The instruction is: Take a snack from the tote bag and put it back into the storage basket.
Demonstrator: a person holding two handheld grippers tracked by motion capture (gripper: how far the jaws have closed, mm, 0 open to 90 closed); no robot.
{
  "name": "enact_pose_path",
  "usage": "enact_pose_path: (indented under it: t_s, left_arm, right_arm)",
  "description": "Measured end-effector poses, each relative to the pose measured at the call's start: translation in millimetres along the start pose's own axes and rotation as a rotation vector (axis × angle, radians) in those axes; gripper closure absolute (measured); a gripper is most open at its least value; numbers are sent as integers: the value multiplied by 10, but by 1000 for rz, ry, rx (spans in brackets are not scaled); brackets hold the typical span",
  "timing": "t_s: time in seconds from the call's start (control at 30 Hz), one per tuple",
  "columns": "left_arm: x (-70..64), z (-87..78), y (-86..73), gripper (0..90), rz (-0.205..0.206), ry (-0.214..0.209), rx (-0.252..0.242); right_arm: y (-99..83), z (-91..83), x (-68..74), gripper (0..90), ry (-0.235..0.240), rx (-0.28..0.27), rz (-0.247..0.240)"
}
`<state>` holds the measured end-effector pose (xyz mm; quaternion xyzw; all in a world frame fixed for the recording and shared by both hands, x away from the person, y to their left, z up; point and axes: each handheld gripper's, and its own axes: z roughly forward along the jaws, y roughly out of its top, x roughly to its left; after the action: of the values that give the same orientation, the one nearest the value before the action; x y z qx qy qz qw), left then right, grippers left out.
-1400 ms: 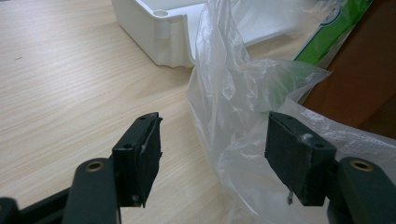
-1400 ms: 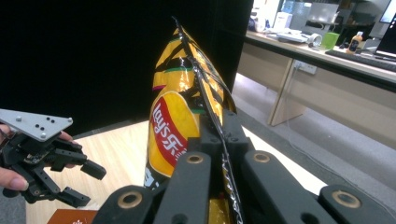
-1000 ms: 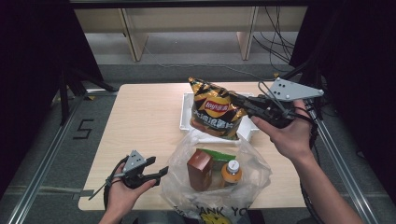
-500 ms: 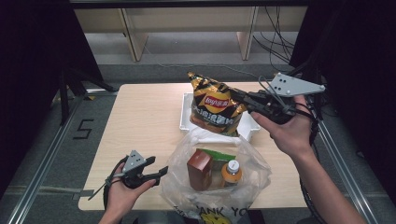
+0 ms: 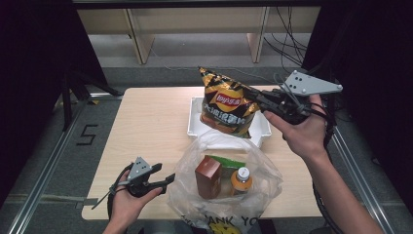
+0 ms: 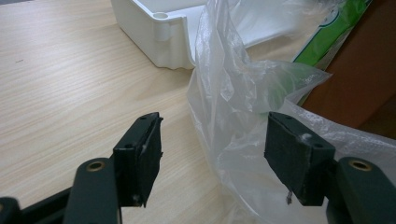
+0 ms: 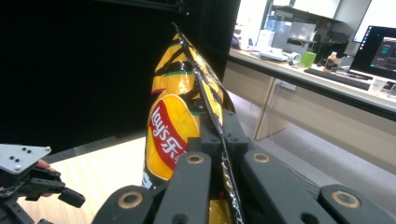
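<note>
A black and yellow Lay's chip bag (image 5: 226, 107) hangs in the air above the white tray (image 5: 195, 119). My right gripper (image 5: 253, 95) is shut on the bag's side seam, and the right gripper view shows the bag (image 7: 173, 135) pinched between the jaws. A clear plastic bag (image 5: 224, 178) sits at the table's front edge with a brown carton (image 5: 208, 176), a green packet (image 5: 225, 162) and an orange-capped bottle (image 5: 241, 179) inside. My left gripper (image 5: 168, 179) rests open beside that bag's left side. In the left gripper view the plastic bag's rim (image 6: 233, 93) lies between the open jaws.
The wooden table (image 5: 151, 126) has bare surface to the left of the tray and bag. The tray's corner (image 6: 161, 32) stands just beyond the plastic bag in the left gripper view. Metal rails (image 5: 44, 180) run along the floor on both sides.
My right gripper has lifted the chip bag higher and a little toward the far side, off the tray. The left gripper has stayed where it was.
</note>
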<state>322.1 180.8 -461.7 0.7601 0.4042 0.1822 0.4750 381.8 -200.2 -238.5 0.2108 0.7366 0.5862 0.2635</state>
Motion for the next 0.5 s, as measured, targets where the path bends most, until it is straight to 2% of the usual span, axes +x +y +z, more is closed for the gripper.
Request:
enact_pose_path:
  t_s: [0.2,0.23,0.3,0.5]
  left_arm:
    - [5,-7,-4,358,-13,-4,-2]
    - [9,-9,-5,359,-3,1,-2]
    - [11,-7,-9,359,-4,0,-1]
    - [7,5,-4,360,-15,-6,-1]
  right_arm:
    - [2,23,-51,900,-14,-3,0]
    - [2,26,-45,900,-16,-2,23]
    - [2,29,-77,900,-26,-9,5]
    - [46,37,-111,900,-28,-10,16]
